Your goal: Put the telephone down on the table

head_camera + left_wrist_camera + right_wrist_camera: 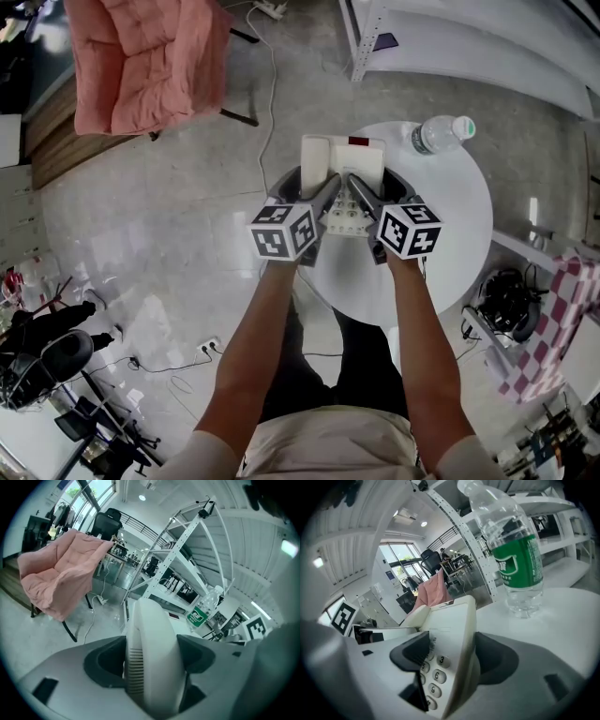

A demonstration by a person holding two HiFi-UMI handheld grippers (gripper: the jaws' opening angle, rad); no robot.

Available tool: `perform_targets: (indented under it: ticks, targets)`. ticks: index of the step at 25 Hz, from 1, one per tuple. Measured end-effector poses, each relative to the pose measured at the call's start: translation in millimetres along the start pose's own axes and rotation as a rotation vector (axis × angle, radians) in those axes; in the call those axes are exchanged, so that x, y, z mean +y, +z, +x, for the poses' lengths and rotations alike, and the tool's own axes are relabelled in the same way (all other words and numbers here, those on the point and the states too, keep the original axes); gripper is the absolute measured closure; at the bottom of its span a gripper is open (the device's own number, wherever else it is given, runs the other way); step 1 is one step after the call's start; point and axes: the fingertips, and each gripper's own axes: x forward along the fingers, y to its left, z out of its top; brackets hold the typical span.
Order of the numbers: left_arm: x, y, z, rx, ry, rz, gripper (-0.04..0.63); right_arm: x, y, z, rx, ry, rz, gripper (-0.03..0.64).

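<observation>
A white telephone (pixel 342 155) lies on the round white table (pixel 450 234), its handset along the left side. In the head view both grippers reach to its near edge from either side. My left gripper (pixel 330 187) is shut on the handset (pixel 152 653), which fills the space between its jaws with both pads against it. My right gripper (pixel 361 192) has the phone's keypad side (pixel 450 634) between its jaws, which stand wide and do not press on it. The phone looks tilted in the right gripper view.
A clear water bottle with a green label (pixel 441 133) (pixel 515 559) stands on the table just right of and behind the phone. A pink cushioned chair (pixel 141 56) is on the floor at far left. A white metal shelf rack (pixel 375 28) stands behind the table.
</observation>
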Motion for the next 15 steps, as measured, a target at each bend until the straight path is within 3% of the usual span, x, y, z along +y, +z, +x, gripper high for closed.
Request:
perform_targets:
  ticks: [6,15]
  targets:
    - [0.0,-5.9,3.6,-0.002,0.086,0.091,0.265,0.4,1.5,-0.9,-0.065,-0.029,-0.045,0.327]
    - [-1.7,-5.2,1.8,-0.017,0.136,0.149,0.264,3.1,4.2,-5.1,-0.113,-0.111,-0.121,0.331]
